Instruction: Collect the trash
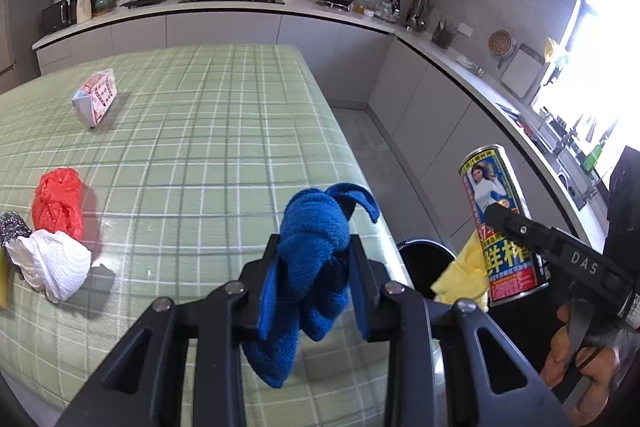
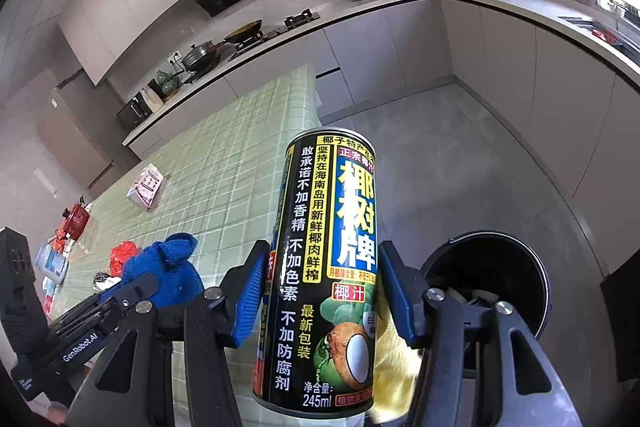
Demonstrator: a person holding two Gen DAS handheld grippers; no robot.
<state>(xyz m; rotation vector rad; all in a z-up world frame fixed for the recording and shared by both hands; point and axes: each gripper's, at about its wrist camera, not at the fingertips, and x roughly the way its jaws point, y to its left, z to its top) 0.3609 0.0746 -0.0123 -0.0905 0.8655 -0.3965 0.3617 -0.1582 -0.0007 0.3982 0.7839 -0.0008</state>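
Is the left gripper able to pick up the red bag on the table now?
Probably not: the left gripper is shut on the blue cloth. The red bag lies uncovered.

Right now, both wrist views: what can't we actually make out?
- Trash bin contents: right wrist view, interior dark, front cut by the right gripper arm.
- Yellow cloth: both views, mostly behind the can, so its full shape is hidden, and whether it is gripped too.
- Steel scrubber: left wrist view, cut by the frame edge.
- Carton print: too small to read.
- Table under the blue cloth: hidden by the left gripper.
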